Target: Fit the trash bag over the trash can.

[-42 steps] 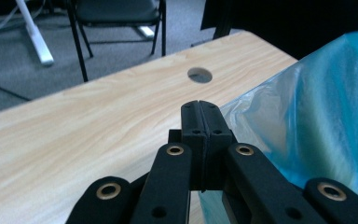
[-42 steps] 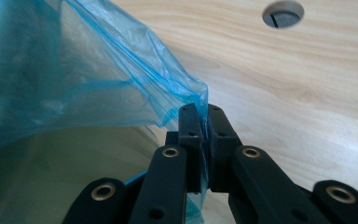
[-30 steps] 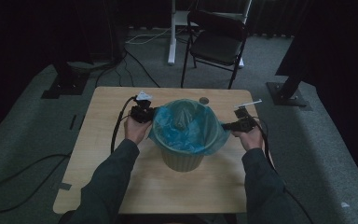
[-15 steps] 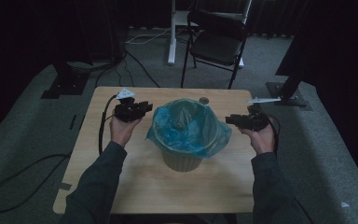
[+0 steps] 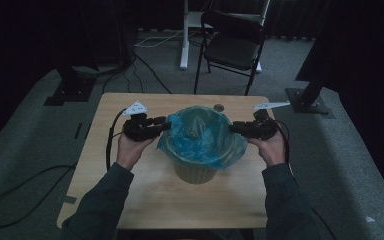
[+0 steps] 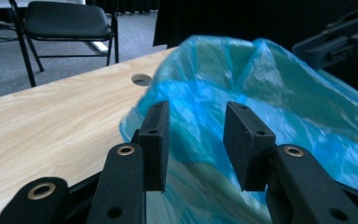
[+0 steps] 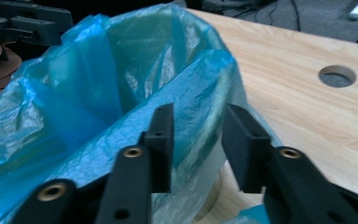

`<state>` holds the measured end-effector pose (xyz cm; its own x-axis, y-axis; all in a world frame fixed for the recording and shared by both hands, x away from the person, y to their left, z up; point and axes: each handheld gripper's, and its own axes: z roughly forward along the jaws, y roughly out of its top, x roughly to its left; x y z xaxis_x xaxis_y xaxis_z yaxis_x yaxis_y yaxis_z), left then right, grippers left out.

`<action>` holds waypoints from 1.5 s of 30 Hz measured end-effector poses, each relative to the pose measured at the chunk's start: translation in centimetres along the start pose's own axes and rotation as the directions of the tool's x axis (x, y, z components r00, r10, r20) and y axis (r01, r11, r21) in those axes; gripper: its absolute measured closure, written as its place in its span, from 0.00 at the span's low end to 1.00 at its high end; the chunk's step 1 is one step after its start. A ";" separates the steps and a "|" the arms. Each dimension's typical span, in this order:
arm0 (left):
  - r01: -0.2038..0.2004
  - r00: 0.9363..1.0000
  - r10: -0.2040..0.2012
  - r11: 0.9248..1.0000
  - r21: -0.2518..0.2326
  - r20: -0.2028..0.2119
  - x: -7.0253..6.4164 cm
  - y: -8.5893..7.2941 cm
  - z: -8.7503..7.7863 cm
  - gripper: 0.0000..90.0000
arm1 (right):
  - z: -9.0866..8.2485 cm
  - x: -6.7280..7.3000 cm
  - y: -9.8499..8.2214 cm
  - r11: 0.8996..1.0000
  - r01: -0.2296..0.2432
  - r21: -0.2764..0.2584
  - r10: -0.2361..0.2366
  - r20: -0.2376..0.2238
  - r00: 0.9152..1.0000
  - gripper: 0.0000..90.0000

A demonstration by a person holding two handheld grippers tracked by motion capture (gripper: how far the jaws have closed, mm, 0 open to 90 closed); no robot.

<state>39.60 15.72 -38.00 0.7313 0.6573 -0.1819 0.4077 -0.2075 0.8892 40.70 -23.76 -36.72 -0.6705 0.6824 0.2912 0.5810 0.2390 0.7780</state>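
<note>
Bin (image 5: 194, 170) stands upright near the middle of the worktop (image 5: 130, 200), pale ribbed wall showing below the liner. Blue bag (image 5: 200, 137) lines the bin, its edge folded out and down over the rim all round, hanging lower on the bin's right side. Inside the bag: creased blue film and a darker hollow; whether anything lies at the bottom I cannot tell.

Left tool (image 5: 166, 123) sits just left of the bin's rim, held level in the person's left hand (image 5: 130, 147), tips pointing at the bag. In the left gripper view its jaws stand spread, having just been opening; the bag's folded edge (image 6: 200, 116) lies beyond and below the gap, the pads (image 6: 154, 140) not pressing on it.

Right tool (image 5: 231, 127) sits just right of the bin's rim, in the right hand (image 5: 272, 147), tips toward the bag. In the right gripper view the jaws stand spread, having just closed in a little; the bag's rim (image 7: 191, 93) runs behind the gap, pads (image 7: 162, 140) clear of the film.

Beyond the bin, a round hole (image 5: 219, 107) in the worktop near its far edge. Farther off, on the floor behind the bin, a black folding chair (image 5: 232, 47) and a white post (image 5: 184, 35) with cables trailing at its foot.
</note>
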 end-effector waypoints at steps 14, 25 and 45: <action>0.012 1.000 -0.011 0.999 -0.036 0.024 -0.3 -1.4 -1.7 0.93 | -1.0 -0.6 -0.9 1.000 -0.010 -0.009 0.010 -0.005 1.000 1.00; 0.036 0.999 -0.035 0.999 0.025 -0.008 0.5 -3.7 -1.3 0.98 | -0.2 -1.0 -2.5 0.998 -0.015 0.055 0.014 0.010 1.000 1.00; 0.001 1.000 -0.001 0.998 0.067 -0.004 0.2 -5.0 -0.1 0.92 | 1.3 0.6 -3.6 0.983 0.072 0.169 -0.066 -0.039 0.997 0.99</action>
<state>37.65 16.95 -42.44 0.7289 0.6602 -0.1812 0.4444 -0.2550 0.8588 38.82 -23.36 -40.03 -0.7247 0.6379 0.2605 0.6012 0.4007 0.6914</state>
